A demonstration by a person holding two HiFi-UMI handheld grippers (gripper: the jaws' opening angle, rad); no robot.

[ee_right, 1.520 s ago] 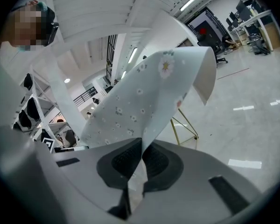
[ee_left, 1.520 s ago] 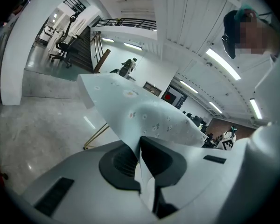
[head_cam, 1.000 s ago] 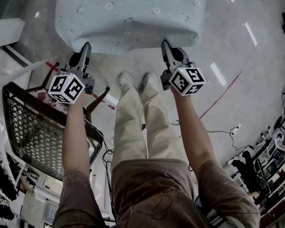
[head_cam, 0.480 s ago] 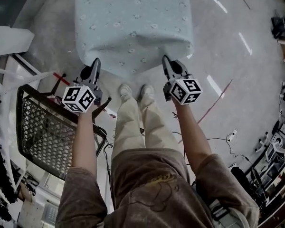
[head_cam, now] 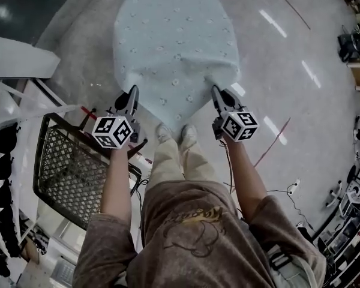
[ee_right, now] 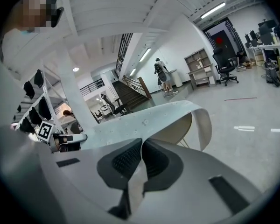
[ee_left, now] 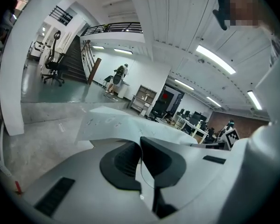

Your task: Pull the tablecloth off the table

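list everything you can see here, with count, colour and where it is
tablecloth: one, pale blue with small flowers, spread out ahead of the person
basket: one, black wire, on the floor at left
tape line: one, red, on the floor at right
office chair: one, black, far across the room
trousers: one pair, beige, below the cloth's near edge
shoes: two, pale, on the floor under that edge
left gripper: one, grey, shut on the cloth's near left corner
right gripper: one, grey, shut on the near right corner
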